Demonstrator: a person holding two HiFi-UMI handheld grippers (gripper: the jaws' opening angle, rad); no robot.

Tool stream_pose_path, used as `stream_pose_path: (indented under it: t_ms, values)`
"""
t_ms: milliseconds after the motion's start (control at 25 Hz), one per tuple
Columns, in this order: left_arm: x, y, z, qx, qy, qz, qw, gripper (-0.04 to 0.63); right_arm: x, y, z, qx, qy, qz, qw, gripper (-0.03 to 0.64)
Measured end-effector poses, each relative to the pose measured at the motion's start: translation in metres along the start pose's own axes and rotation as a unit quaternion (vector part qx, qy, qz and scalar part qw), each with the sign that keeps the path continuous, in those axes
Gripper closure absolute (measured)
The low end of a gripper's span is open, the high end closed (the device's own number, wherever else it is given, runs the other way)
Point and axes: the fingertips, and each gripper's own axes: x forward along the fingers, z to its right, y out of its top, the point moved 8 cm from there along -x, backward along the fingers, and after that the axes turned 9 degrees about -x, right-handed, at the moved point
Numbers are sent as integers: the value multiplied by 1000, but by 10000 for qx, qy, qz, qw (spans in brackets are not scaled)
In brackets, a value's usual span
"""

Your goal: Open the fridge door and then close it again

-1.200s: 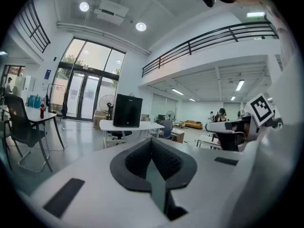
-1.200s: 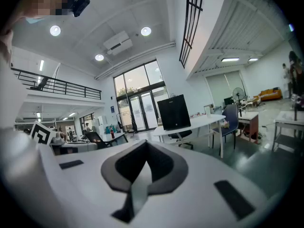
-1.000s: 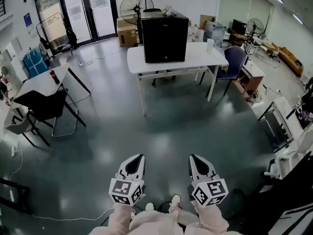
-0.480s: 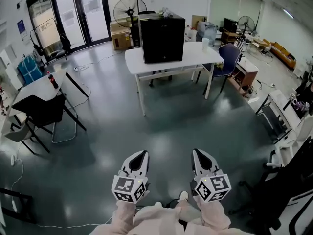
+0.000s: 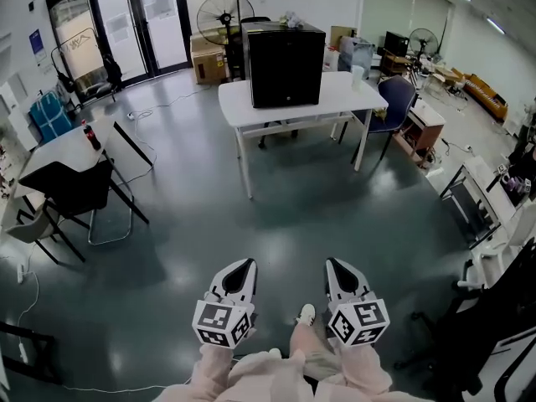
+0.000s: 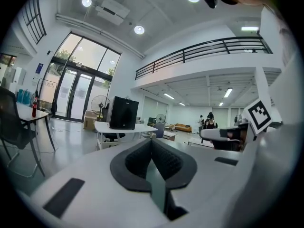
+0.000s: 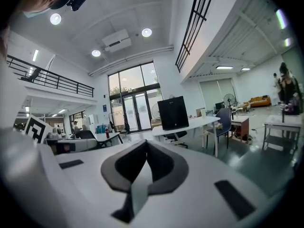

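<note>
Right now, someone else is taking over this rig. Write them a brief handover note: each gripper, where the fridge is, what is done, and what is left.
Left gripper: jaws together, empty.
Right gripper: jaws together, empty.
Black fridge: on the white table across the room, door shut, well beyond both grippers.
Done: nothing on the door yet.
Left: walk up, open the door, then close it.

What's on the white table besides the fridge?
A pale cup stands near the right end of the table. The closed black fridge covers whatever lies on the tabletop behind it.
</note>
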Motion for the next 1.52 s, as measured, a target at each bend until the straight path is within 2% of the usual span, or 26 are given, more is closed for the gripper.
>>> stream_pose_path:
  t_ms: [320,640,880,1120,1520]
  values:
    - [67,12,-37,9,149,17,9999,584,77,-1,37,-32,34,-125,9999,606]
    - [156,44,-68,-19,355,146,9993,584,176,30,90,-146,294,-101,9994,606]
    - [217,52,-84,-57,500,168,9986,584,236,37,128,-253,485,-187,9983,606]
    - [256,44,-92,-131,630,129,9978,584,271,30,157,-251,563,-278,9977,606]
    - [288,43,-108,-224,829,23,9963,584,307,22,172,-227,748,-409,9961,606]
